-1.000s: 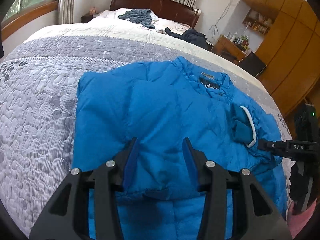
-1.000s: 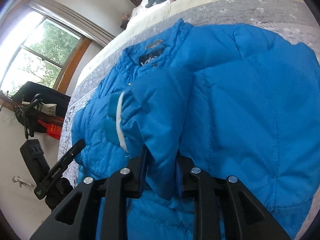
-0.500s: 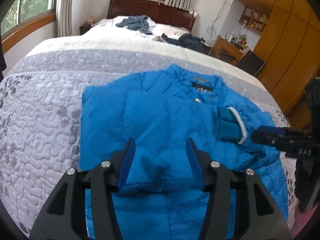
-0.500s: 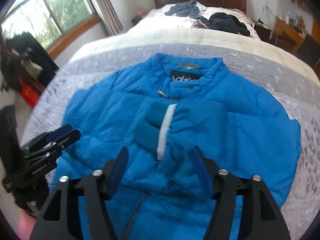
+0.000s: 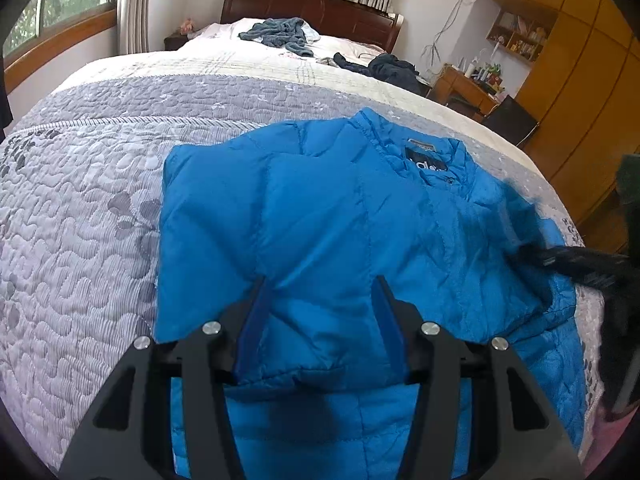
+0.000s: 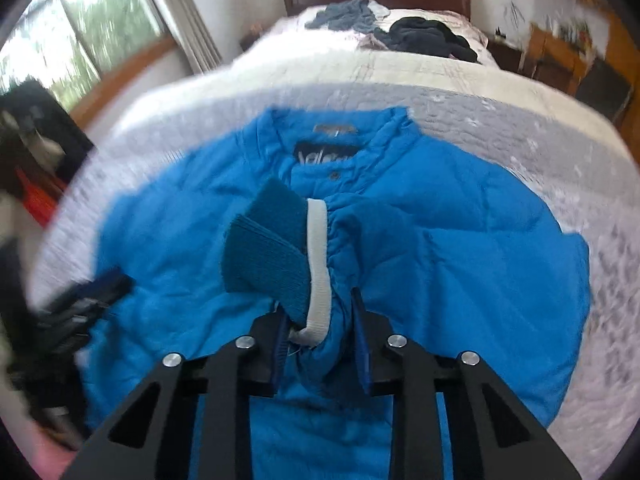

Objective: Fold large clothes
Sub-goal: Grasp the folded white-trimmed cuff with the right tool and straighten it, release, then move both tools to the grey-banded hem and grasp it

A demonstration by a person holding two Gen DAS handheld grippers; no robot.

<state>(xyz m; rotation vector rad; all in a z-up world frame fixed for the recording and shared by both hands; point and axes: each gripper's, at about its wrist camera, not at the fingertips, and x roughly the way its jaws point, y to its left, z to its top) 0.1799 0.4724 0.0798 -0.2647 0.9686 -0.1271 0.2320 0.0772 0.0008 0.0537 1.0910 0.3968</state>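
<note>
My blue jacket [image 5: 340, 216] lies flat on the grey quilted bedspread [image 5: 80, 220]. My right gripper [image 6: 320, 312] pinches its sleeve cuff [image 6: 318, 264]; my left gripper [image 5: 320, 296] gapes wide. Headboard [image 5: 312, 4] at twelve o'clock, wardrobe [image 5: 580, 72] at two.

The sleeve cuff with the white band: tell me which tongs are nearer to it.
Right. The right tongs straddle the sleeve just behind the cuff, apparently gripping it. The left tongs sit open over the jacket's other folded sleeve, away from the cuff.

Jacket [image 5: 340, 220] hem below frame edge
</note>
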